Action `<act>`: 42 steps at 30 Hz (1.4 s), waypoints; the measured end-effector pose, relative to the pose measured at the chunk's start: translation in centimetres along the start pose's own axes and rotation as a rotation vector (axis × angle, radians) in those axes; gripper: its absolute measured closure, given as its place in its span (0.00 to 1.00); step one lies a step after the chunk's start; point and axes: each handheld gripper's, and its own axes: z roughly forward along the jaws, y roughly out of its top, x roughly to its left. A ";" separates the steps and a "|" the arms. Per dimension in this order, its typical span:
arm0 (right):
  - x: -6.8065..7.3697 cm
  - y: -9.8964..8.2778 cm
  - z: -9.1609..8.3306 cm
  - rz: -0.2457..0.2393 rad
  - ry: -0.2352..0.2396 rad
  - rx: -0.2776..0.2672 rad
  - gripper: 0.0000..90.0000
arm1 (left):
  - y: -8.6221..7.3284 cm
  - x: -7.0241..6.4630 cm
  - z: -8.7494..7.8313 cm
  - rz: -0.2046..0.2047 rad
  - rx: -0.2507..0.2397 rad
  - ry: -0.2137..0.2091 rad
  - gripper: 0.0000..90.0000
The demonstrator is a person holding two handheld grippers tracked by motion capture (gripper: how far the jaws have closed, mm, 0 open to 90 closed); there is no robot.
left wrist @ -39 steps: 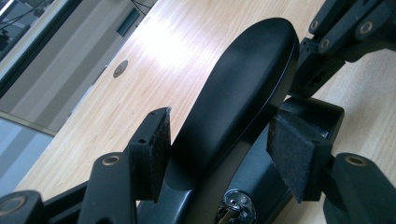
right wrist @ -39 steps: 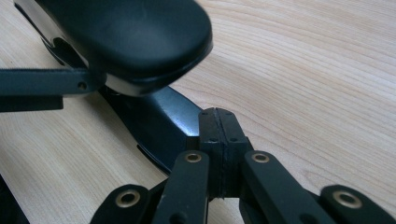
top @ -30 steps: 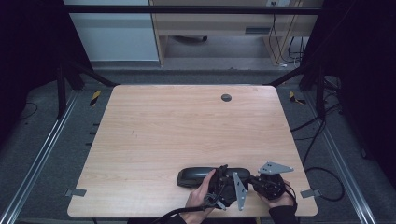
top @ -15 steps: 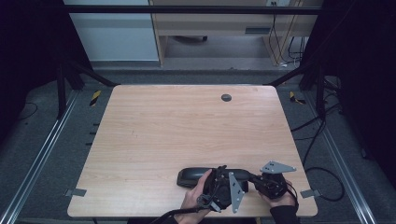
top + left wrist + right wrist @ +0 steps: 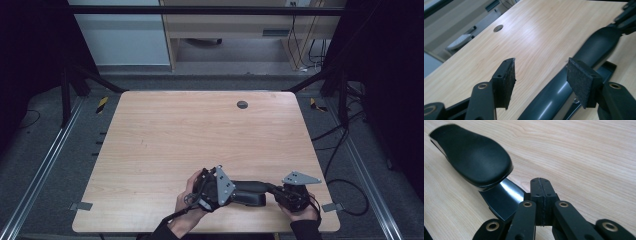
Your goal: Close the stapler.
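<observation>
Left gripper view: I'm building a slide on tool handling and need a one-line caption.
Open left gripper hovers beside a black stapler on a wooden table.

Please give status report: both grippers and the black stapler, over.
Left gripper open, jaws astride black stapler, not gripping. Right gripper shut beside the stapler's end, holding nothing. Stapler lies on table. Nothing in the way.
</observation>
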 end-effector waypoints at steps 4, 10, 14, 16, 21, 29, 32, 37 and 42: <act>-0.1 0.1 -0.3 0.013 -0.005 -0.018 1.00 | -1.2 1.9 -0.5 -0.047 0.012 0.023 0.45; -0.2 0.3 -0.5 0.016 -0.013 -0.038 1.00 | -2.8 4.4 -1.5 -0.113 0.024 0.055 0.46; -0.3 0.5 -0.9 0.022 -0.017 -0.059 1.00 | -4.4 5.8 -2.1 -0.151 0.041 0.078 0.46; -0.3 0.7 -1.1 0.024 -0.017 -0.073 1.00 | -5.6 6.6 -2.4 -0.169 0.056 0.093 0.46; -0.3 1.2 -1.8 0.026 -0.016 -0.098 1.00 | -8.2 8.3 -3.3 -0.226 0.083 0.125 0.46; 0.3 2.0 -2.6 0.013 -0.004 -0.138 1.00 | -11.5 10.2 -4.9 -0.302 0.096 0.178 0.46; 0.5 2.2 -2.7 0.015 0.005 -0.146 1.00 | -12.1 10.5 -5.2 -0.313 0.090 0.193 0.45; 1.1 2.6 -3.2 0.003 0.022 -0.168 1.00 | -12.9 10.9 -5.2 -0.326 0.101 0.213 0.44; 2.0 2.9 -3.3 -0.017 0.048 -0.169 1.00 | -13.7 11.2 -5.1 -0.349 0.113 0.226 0.44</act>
